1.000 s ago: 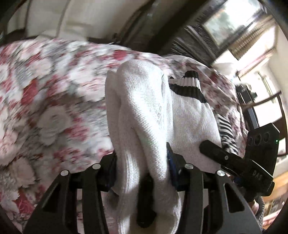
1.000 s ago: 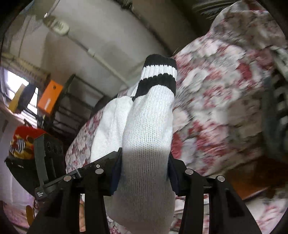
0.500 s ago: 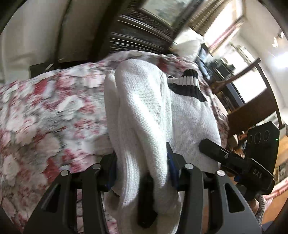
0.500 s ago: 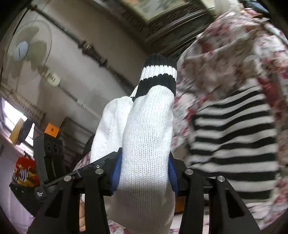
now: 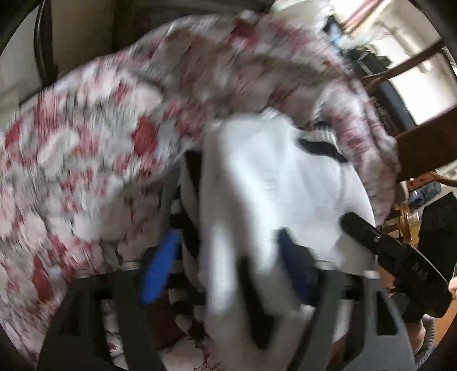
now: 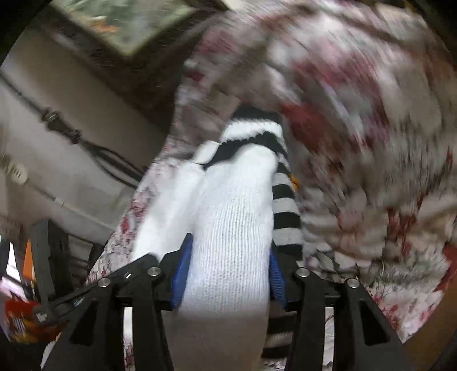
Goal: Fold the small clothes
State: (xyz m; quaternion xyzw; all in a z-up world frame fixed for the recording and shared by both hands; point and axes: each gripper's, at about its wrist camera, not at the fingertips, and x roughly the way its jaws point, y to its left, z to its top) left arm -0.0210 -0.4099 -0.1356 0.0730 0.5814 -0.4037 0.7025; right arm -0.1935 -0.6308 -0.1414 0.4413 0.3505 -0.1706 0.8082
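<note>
Heavy motion blur, window glare, fisheye edges

sock (image 6: pixel 228 228): between the right gripper's (image 6: pixel 227 274) jaws
striped garment (image 6: pixel 285 211): at 3 o'clock, beside the sock
bedspread (image 6: pixel 357 142): under both

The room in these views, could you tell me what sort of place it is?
Probably a lived-in home, perhaps a bedroom or sitting room: a floral quilt covers the surface, a framed picture hangs on the wall, and a wooden chair stands by a bright window.

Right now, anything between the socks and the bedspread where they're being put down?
Partly. A black-and-white striped garment lies on the floral bedspread right beside and under the white socks. Both grippers' jaws have just been opening, with the socks between them.
</note>
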